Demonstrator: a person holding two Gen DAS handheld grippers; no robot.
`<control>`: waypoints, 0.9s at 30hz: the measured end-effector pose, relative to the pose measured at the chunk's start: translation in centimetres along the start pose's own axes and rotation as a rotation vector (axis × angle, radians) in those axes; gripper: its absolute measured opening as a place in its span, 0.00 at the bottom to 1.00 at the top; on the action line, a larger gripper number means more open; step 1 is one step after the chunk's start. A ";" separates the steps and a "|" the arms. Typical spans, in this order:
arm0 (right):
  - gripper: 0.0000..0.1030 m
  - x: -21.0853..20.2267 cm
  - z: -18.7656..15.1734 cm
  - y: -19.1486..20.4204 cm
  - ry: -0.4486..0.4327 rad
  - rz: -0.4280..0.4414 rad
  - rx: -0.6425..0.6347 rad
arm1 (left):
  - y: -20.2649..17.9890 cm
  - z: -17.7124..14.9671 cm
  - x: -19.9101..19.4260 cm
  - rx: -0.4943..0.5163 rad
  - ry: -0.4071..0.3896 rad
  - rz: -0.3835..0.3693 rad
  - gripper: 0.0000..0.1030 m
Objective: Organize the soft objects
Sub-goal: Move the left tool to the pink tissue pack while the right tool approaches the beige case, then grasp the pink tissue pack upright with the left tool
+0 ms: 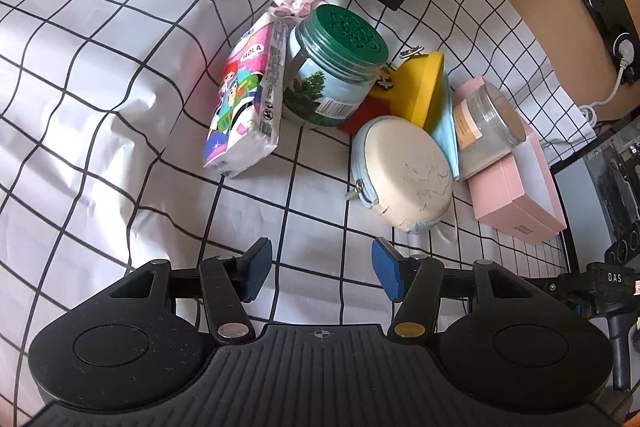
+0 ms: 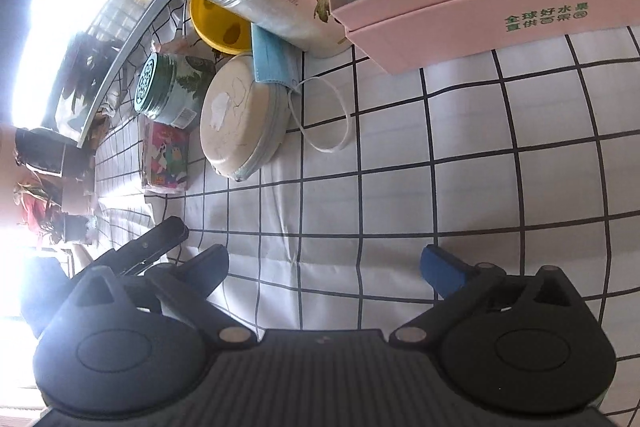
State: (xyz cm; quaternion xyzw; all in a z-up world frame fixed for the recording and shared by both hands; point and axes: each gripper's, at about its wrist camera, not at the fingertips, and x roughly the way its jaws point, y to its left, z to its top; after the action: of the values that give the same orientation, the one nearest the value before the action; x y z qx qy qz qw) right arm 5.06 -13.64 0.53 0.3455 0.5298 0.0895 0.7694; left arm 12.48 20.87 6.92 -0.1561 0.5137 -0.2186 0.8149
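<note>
We're btwn picks — left gripper [image 1: 318,269] half-spread, right gripper [image 2: 326,265] spread wide, both empty — next probably grab blue mask [image 2: 272,57] w/ care.

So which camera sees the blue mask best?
The right wrist view: the mask lies open to view on the round pouch, ear loop trailing over the sheet. In the left wrist view, only its edge shows between pouch and jar.

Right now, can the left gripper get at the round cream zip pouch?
Probably yes. The left gripper stands open and empty, and only bare checked sheet lies between its jaws and the round cream zip pouch, whose near side nothing covers.
</note>
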 end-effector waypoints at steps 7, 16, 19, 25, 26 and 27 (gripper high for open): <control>0.97 -1.3 0.1 2.1 -0.091 -0.090 -0.073 | 0.2 0.0 -1.1 0.006 -0.026 -0.001 0.58; 0.97 -9.6 -2.1 10.1 -0.538 -0.187 -0.434 | -0.2 0.1 -1.8 0.009 -0.081 -0.009 0.58; 0.97 -8.7 -1.2 10.6 -0.471 -0.262 -0.432 | -1.2 0.5 -2.3 0.049 -0.125 -0.002 0.58; 0.92 -6.2 -1.1 9.6 -0.376 -0.329 -0.375 | -1.8 2.1 -4.3 0.113 -0.266 0.097 0.58; 0.92 -5.8 -1.5 9.5 -0.372 -0.344 -0.383 | -1.6 2.5 -4.4 0.113 -0.269 0.101 0.58; 0.92 -5.5 -1.7 9.4 -0.365 -0.358 -0.389 | -1.5 3.2 -4.3 0.115 -0.266 0.105 0.58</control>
State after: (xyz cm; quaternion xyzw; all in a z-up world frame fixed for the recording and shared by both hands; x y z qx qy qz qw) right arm 3.37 -8.70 10.25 0.1036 0.4083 -0.0114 0.9069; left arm 13.45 21.95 12.27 -0.1097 0.3955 -0.1819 0.8936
